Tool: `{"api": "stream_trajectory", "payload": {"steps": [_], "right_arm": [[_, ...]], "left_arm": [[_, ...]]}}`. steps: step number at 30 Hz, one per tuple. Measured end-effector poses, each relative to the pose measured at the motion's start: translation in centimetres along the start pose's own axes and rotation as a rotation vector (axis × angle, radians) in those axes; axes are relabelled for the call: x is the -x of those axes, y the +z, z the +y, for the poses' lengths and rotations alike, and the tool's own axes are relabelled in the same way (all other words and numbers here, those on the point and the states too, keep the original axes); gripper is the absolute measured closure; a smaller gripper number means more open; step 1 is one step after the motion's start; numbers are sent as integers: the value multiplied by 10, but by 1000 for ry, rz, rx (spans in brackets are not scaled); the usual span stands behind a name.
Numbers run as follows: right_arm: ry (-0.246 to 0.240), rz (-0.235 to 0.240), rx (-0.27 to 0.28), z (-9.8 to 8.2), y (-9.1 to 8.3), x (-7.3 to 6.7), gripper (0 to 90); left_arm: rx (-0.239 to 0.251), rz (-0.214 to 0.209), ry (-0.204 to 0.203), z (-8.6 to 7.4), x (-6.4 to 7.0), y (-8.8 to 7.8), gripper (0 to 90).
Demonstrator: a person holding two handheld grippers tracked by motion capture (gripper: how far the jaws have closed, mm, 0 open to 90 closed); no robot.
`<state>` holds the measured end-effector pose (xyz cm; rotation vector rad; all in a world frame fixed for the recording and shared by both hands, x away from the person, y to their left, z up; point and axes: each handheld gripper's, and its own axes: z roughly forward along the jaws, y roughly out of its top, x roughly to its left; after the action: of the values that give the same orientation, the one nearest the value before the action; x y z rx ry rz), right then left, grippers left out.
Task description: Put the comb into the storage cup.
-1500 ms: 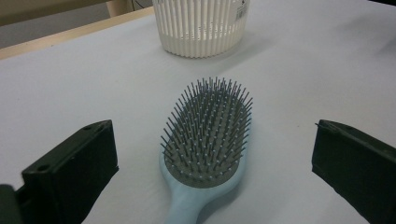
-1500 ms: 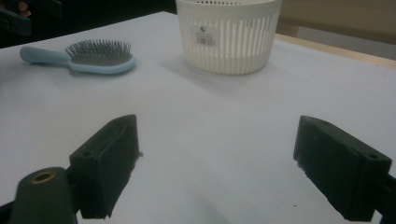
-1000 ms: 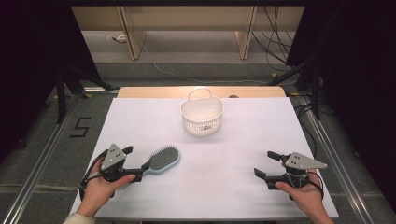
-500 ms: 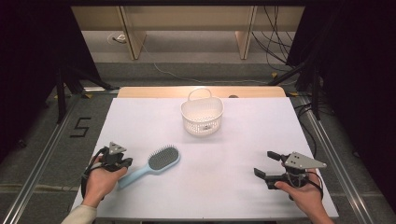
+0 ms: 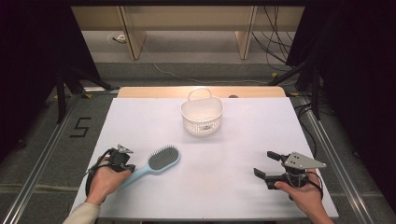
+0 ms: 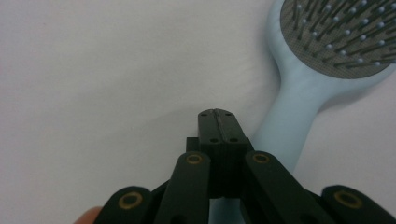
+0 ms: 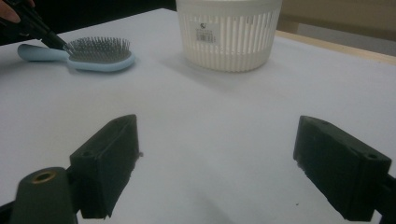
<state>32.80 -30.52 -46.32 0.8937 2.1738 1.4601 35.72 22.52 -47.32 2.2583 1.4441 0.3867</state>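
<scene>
Hairbrush [image 5: 161,159] lies at the desk's [image 5: 233,154] seven o'clock; my left gripper [image 6: 218,126] is clenched empty beside its handle, so a lift would miss; right gripper [image 5: 267,164] released.

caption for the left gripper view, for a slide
Left hand-held gripper, jaws shut together and empty, beside the handle of a light blue hairbrush lying on the white table.
</scene>
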Motion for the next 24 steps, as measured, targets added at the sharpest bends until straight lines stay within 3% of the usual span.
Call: {"api": "stream_trajectory", "payload": {"steps": [8,13,24], "right_arm": [[0,2,-2,0,0,0,153],[0,2,-3,0,0,0,153],[-1,0,-2,0,0,0,153]], "left_arm": [[-37,-6,9,0,3,-1,897],[-55,-33,18,-2,9,-3,897],[-60,-48,38,-4,15,-4,896]]}}
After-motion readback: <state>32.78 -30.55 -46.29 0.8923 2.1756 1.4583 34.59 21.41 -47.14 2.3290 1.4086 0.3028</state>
